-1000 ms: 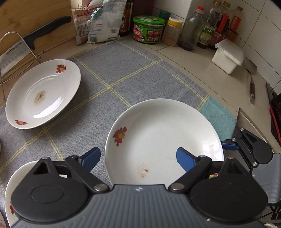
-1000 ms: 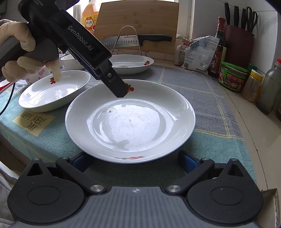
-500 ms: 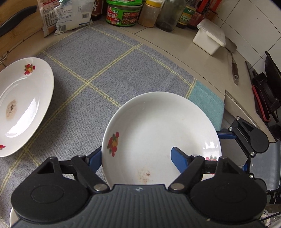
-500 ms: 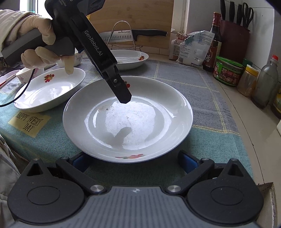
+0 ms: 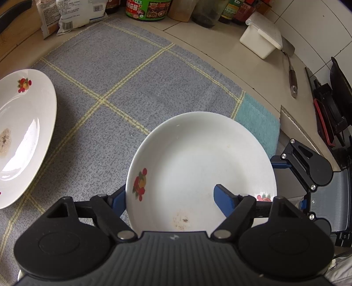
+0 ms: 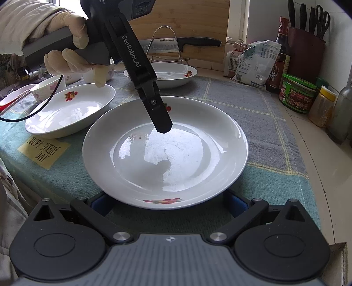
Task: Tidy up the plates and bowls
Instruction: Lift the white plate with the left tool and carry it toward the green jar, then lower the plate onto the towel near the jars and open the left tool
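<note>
The left tongs [image 5: 169, 198] seem clamped across the rim of the white plate [image 5: 198, 158] on the desk's grey cloth [image 5: 123, 83]; the right tongs [image 6: 167, 203] stand released, straddling its opposite rim.

A home kitchen counter. A grey checked mat [image 5: 132, 72] covers the worktop, set with white flowered plates [image 6: 165, 149]. Against the wall stand a wooden cutting board [image 6: 193, 19], a cleaver [image 6: 176, 43] on a wire rack [image 6: 165, 44], a knife block [image 6: 305, 50] with knives and scissors, sauce bottles [image 6: 280, 55], a green-lidded jar [image 6: 297, 93], clipped food bags [image 6: 255, 63] and a white lidded box [image 5: 261, 39]. A spatula [image 5: 290, 70] lies on the tiled counter [image 5: 220, 57] under white wall tiles [image 5: 312, 26].
</note>
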Demonstrator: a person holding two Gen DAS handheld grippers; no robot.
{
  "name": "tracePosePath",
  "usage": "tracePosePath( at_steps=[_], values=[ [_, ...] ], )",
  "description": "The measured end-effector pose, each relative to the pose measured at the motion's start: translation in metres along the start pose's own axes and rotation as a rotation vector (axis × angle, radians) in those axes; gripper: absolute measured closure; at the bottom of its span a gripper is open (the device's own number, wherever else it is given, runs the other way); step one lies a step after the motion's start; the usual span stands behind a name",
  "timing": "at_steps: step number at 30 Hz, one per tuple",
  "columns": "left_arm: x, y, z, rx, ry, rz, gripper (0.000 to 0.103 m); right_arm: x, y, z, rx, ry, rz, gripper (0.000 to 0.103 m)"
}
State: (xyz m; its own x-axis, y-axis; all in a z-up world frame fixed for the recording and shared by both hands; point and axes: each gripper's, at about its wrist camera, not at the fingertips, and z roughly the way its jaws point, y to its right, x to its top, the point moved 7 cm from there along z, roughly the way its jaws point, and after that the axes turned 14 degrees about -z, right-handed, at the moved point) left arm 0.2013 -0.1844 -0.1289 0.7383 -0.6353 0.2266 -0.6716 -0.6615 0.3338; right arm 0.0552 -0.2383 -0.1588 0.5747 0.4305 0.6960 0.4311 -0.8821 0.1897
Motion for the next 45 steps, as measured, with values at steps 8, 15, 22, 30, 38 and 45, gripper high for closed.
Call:
tracePosePath(
  at_steps=[8, 15, 22, 30, 38, 45],
  values=[
    [0.001, 0.001, 0.004, 0.000, -0.013, 0.003, 0.023, 0.002, 0.000, -0.001, 0.026, 0.003, -0.011, 0.000],
    [0.002, 0.000, 0.003, -0.008, -0.020, 0.004, 0.024, 0.006, -0.002, -0.001, 0.034, -0.001, -0.022, 0.000],
    [0.003, 0.001, 0.003, -0.008, -0.012, 0.004, 0.023, 0.008, -0.002, 0.000, 0.033, -0.023, -0.016, 0.000],
    [0.009, 0.004, -0.004, -0.013, 0.016, 0.006, 0.023, 0.013, 0.003, -0.002, 0.020, -0.039, -0.020, 0.000],
    [0.025, 0.006, -0.011, -0.010, 0.053, 0.009, 0.024, 0.020, 0.015, -0.002, 0.002, -0.036, -0.050, 0.000],
    [0.047, 0.004, -0.013, -0.007, 0.081, 0.004, 0.023, 0.028, 0.032, 0.002, -0.010, -0.030, -0.078, 0.000]
  ],
)
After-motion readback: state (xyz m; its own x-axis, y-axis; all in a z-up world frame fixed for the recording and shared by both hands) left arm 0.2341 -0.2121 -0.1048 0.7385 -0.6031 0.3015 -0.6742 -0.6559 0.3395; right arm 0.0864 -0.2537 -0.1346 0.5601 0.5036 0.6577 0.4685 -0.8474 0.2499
